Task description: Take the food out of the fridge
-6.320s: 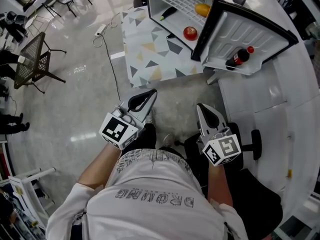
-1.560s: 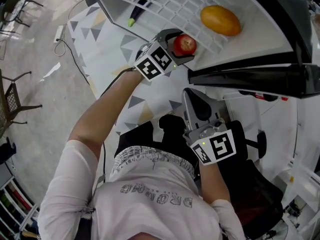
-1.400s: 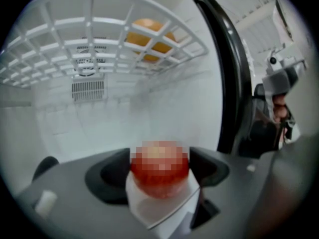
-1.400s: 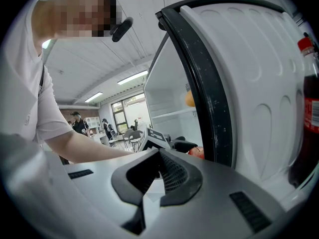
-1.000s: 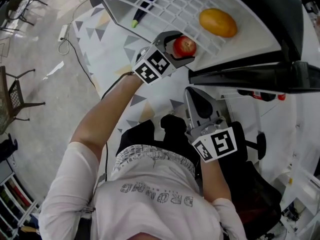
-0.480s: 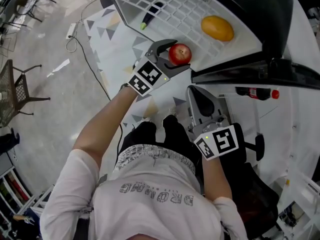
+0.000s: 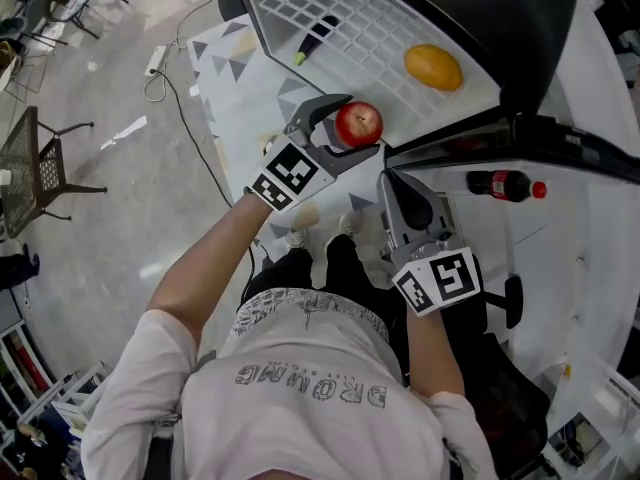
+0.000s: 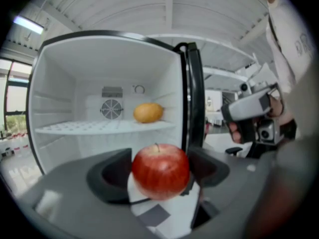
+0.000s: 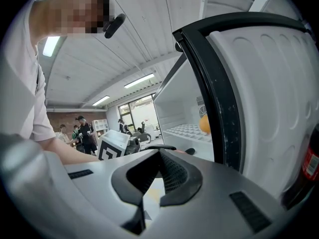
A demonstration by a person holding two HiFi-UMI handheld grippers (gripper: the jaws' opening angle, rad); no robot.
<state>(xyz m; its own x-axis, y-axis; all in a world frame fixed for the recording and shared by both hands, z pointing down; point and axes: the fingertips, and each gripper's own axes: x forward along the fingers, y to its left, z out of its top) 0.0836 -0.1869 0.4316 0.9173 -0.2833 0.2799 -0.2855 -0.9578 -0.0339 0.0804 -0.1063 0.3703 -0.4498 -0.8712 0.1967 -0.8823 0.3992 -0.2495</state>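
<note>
Red apple [image 7: 358, 124] at fridge shelf [image 7: 352, 30] edge

The apple [image 7: 358, 124] sits between the left gripper's [image 7: 356, 128] jaws, just near of the fridge shelf [image 7: 350, 28]. A mango [image 7: 433, 67] lies farther in, and a bottle [image 7: 500, 184] sits in the door [image 7: 570, 150] at right.

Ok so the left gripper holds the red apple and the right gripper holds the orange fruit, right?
Not quite. The left gripper does hold the red apple, but the right gripper view shows the right gripper shut on nothing; the orange fruit lies on the fridge shelf.
</note>
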